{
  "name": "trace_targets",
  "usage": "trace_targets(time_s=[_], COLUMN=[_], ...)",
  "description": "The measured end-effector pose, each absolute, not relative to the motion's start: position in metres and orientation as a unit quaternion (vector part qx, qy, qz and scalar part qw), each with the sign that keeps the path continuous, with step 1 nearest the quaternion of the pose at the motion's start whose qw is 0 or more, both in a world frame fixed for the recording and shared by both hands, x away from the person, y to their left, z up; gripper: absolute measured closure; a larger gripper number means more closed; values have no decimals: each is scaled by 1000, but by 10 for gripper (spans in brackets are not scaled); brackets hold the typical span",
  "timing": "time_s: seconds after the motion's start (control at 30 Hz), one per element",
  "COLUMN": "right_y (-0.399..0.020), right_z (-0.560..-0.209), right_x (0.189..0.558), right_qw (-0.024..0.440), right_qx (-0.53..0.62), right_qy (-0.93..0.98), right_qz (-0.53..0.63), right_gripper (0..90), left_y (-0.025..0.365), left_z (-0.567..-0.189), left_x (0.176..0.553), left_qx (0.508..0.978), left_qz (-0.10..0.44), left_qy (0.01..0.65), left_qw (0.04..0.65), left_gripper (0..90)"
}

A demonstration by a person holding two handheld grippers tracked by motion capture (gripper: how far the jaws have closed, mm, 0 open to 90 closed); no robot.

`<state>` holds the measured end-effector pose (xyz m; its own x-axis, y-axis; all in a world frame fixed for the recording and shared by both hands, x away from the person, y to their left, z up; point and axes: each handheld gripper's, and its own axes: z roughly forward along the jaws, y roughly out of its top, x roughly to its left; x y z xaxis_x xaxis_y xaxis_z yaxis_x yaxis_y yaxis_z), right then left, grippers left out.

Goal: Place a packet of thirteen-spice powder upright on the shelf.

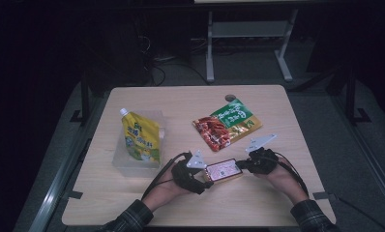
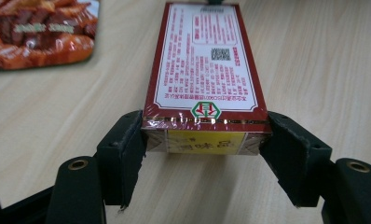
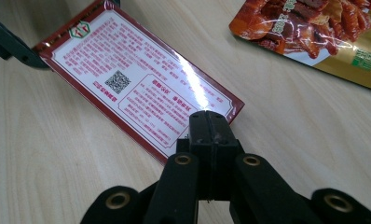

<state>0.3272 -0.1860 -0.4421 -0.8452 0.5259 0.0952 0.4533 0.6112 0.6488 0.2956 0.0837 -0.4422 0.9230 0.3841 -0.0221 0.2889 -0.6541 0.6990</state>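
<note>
Flat red box [image 1: 223, 170] between tools; yellow pouch [image 1: 141, 139] in clear tub [image 1: 120, 162].

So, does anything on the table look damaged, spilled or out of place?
Nothing stands out. The red box lies flat, its wrap intact, with the left gripper clamped across its near end. The snack bag and yellow pouch look sealed, no spill.

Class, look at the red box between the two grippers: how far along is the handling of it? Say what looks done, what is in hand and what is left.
Done: the left gripper has its pads against both sides of the red box, near end. In hand: the right gripper, jaws shut, presses its tips on the far end while the box lies on the table. Left: lifting or moving it; the clear bin with the yellow pouch may be the goal.
</note>
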Motion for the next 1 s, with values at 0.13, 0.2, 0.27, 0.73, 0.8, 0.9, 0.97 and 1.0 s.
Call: trace_targets(time_s=[0.13,0.2,0.27,0.73,0.8,0.9,0.97,1.0], right_y=[-184,-183,-181,-163,-161,-158,-156,-155], right_z=[-442,-442,-443,-450,-450,-452,-453,-453], right_x=[327,327,328,331,331,333,334,334], right_qw=[50,49,48,36,30,28,27,26], right_qx=[278,275,272,259,260,255,253,252], right_qy=[894,895,896,904,904,906,907,907], right_qz=[348,349,349,337,338,338,336,337], right_gripper=[899,899,899,898,899,899,899,899], left_y=[89,90,92,91,88,85,82,80], left_z=[-434,-429,-423,-395,-393,-388,-386,-385], left_x=[296,296,295,301,302,305,307,308], left_qx=[899,895,890,869,867,863,862,862], left_qz=[58,58,60,60,62,65,66,68], left_qy=[189,191,190,190,192,191,188,187], left_qw=[391,400,410,453,457,463,465,467], left_gripper=[318,318,318,317,318,318,318,318])
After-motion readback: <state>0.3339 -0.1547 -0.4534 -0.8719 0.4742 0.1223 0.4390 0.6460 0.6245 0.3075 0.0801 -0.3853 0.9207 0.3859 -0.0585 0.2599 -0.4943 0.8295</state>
